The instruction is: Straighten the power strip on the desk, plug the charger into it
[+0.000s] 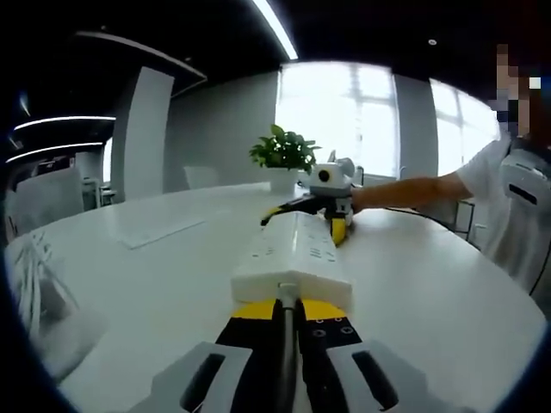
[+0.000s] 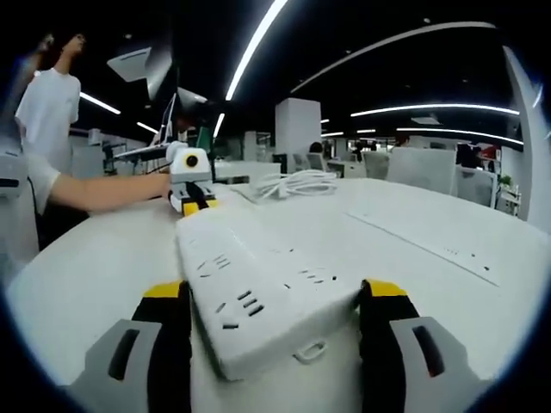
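Note:
A white power strip point(image 1: 293, 251) lies lengthwise between my two grippers over the white desk point(image 1: 430, 284). In the left gripper view, my left gripper point(image 1: 288, 308) is shut on the strip's near end, its yellow tips pressed together. At the far end is my right gripper point(image 1: 331, 206), held by a person's hand. In the right gripper view, the power strip point(image 2: 258, 284) sits between the wide-set jaws of my right gripper point(image 2: 273, 292), whose yellow tips touch its two long sides. My left gripper point(image 2: 191, 194) is at the far end. A coiled white cable point(image 2: 297, 182) lies beyond it.
A potted plant point(image 1: 284, 155) stands at the back of the desk. A flush panel point(image 1: 159, 231) is set into the desk top. The coiled cable point(image 1: 26, 280) lies at the left edge. A person in a white shirt point(image 1: 516, 198) stands at the desk's right side. Office chairs point(image 2: 422, 168) stand behind.

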